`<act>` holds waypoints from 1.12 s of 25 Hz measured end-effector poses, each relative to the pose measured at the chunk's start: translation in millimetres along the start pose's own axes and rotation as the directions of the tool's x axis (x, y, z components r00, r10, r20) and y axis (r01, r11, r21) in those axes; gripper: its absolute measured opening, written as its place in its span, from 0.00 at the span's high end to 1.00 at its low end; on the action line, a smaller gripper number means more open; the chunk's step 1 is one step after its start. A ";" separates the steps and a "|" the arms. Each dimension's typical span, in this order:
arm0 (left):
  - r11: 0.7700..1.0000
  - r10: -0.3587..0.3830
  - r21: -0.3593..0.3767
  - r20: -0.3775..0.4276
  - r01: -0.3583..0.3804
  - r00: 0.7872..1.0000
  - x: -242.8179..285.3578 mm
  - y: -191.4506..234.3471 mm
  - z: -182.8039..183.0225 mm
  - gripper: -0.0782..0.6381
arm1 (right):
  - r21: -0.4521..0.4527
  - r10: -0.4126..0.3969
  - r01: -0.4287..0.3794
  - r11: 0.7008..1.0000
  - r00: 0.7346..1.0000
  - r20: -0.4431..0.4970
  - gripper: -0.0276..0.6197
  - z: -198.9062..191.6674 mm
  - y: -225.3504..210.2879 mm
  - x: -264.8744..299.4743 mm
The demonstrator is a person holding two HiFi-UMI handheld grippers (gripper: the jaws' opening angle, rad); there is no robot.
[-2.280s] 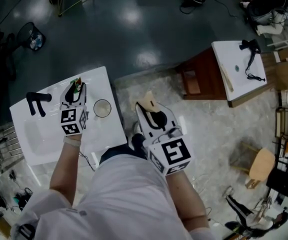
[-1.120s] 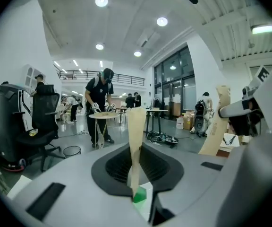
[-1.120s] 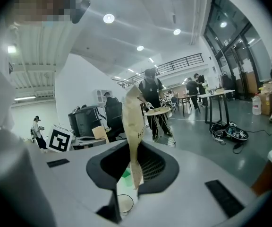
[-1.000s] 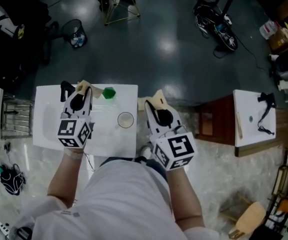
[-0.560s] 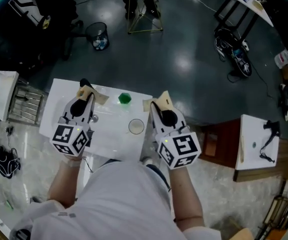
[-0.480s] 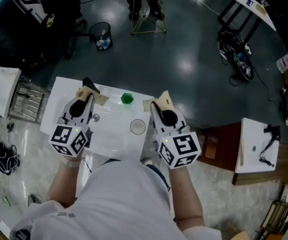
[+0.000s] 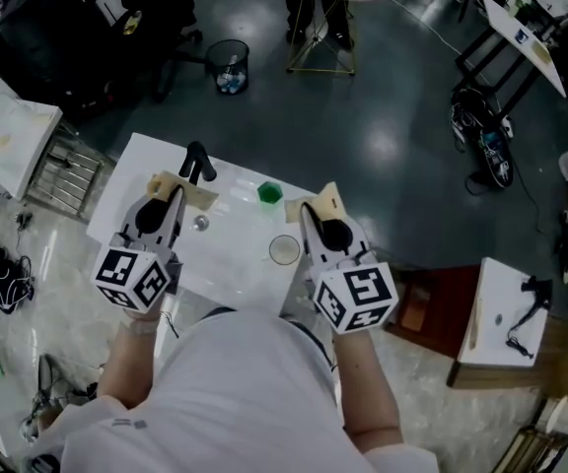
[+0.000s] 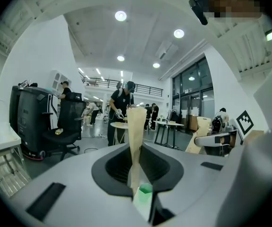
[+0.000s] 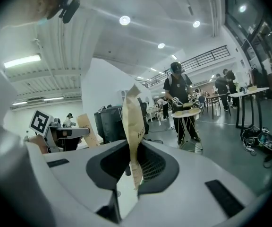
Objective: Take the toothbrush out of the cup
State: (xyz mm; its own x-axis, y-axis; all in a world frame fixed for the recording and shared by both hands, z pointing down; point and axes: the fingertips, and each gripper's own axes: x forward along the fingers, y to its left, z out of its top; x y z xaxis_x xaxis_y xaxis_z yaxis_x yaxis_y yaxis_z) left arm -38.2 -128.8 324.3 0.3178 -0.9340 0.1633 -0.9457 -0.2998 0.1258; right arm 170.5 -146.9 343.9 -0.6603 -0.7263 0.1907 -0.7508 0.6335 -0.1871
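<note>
Both claws are pressed together and carry nothing. The left claw (image 7: 177,187) and the right claw (image 7: 325,203) are held out nearly level over a white surface (image 7: 235,264), one on either side of a clear cup (image 7: 284,250). Seen along its own jaws, the left claw (image 8: 136,115) shows two tan jaws closed into a single strip with nothing pinched between them. A green patch (image 8: 145,189) sits low in the slot beneath those jaws, well clear of the tips and not gripped. The right claw (image 9: 132,105) is likewise closed on nothing.

The cup stands upright near the front edge of the surface, just left of the right claw, and neither claw touches it. From overhead its mouth looks empty, with no handle or bristles rising from it. On that showing, the removal itself appears to be done, or at least no toothbrush stands in the cup to be lifted.

Where the toothbrush lies cannot be settled. The only candidate is a small green thing (image 7: 269,193) on the surface just beyond the cup, between the two claws' tips and to the right of a black tap (image 7: 197,162). It looks compact from this height and no handle can be made out. Whether it is the toothbrush, which way its head points and how its long axis runs therefore cannot be told. If it is, little is left beyond drawing the claws away; if not, the toothbrush has yet to be found.
</note>
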 end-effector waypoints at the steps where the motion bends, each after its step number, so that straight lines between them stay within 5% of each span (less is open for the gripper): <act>1: 1.000 0.005 -0.004 0.002 -0.005 1.000 -2.0 1.5 -1.3 0.82 | -0.001 0.005 -0.005 1.000 1.000 -0.003 0.87 -0.9 1.7 0.9; 28: 1.000 -0.004 -0.025 -0.008 0.004 1.000 -17.7 -5.0 -14.7 0.82 | -0.009 0.002 -0.003 1.000 0.999 -0.037 0.87 -20.3 9.8 -8.2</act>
State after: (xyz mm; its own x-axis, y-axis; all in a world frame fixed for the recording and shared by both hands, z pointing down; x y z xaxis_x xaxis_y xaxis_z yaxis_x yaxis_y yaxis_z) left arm -38.1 -107.8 335.2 0.3219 -0.9313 0.1704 -0.9426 -0.2982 0.1505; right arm 168.3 -129.3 360.0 -0.6623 -0.7145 0.2255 -0.7490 0.6380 -0.1787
